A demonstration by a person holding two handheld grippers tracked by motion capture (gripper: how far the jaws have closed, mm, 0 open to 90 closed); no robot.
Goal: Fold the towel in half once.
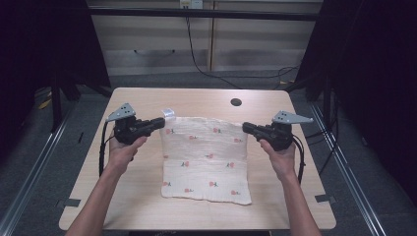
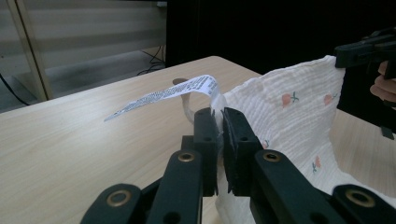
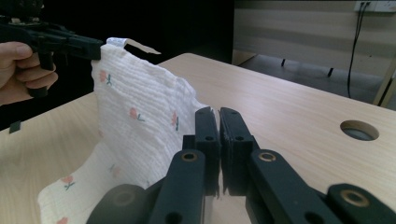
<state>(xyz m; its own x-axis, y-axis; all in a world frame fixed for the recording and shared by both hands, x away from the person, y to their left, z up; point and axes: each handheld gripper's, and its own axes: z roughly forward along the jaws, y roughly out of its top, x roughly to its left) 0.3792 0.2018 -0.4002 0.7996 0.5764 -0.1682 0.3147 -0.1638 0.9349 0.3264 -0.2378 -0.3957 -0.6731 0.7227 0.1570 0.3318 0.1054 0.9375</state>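
White crinkled muslin, printed with small red sprigs: the cloth point(image 1: 205, 160) is held up by its two far corners, one in each tool. The left gripper point(image 1: 161, 121) is clamped on the far-left corner, where a printed care label point(image 2: 177, 93) curls out beyond the jaws; in the left gripper view the fabric is seen pinched between the two black jaws. The right gripper point(image 1: 244, 127) is closed on the far-right corner, and in the right gripper view the jaws stand together with a thin edge of fabric caught between them.

The far edge is raised clear of the wooden table point(image 1: 147, 196) and drawn fairly taut between the tools, with a slight sag in the middle. The near part of the cloth is left lying on the tabletop, close to the person's side. A corner-to-corner grip of this kind is judged to keep the sheet spread and square, so that it can be lifted, shaken flat or folded over without bunching. A round cable hole point(image 1: 236, 102) is noted in the tabletop beyond the cloth, apart from it.
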